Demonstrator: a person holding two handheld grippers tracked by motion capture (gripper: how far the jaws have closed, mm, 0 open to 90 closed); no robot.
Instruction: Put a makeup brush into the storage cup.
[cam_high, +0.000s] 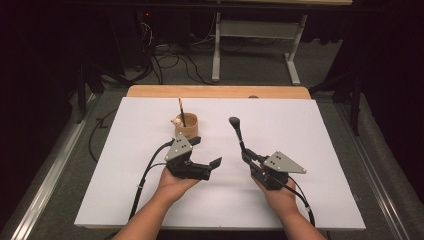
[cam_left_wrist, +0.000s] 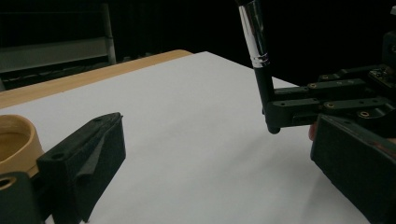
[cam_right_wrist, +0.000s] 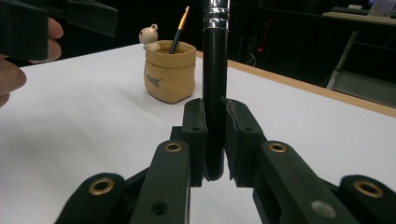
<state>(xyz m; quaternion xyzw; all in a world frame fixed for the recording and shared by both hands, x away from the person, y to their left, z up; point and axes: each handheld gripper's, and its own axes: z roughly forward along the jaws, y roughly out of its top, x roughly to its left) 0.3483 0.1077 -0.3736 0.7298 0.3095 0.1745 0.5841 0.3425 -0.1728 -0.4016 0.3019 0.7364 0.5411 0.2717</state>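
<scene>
My right gripper (cam_high: 248, 156) has its two black jaws pinched on the lower end of a black-handled makeup brush with a silver ferrule (cam_high: 238, 131). In the right gripper view the pads press flat against both sides of the handle (cam_right_wrist: 214, 93), whose rounded butt sits just below them. The brush stands tilted, its dark bristle head uppermost, clear of the white table sheet (cam_high: 310, 150).

My left gripper (cam_high: 207, 152) has its jaws spread wide with nothing between them. One jaw lies just beside the tan bag-shaped ceramic pot (cam_high: 186, 127); the other points toward the middle of the sheet. In the left gripper view the pot rim (cam_left_wrist: 14, 140) is at the far left and the held brush (cam_left_wrist: 258, 56) is at the right.

The pot stands upright on the sheet, well apart from the right gripper. It holds a thin orange-handled brush (cam_right_wrist: 180, 28), leaning, and a small cream bear figure (cam_right_wrist: 149, 36) at its rim.
</scene>
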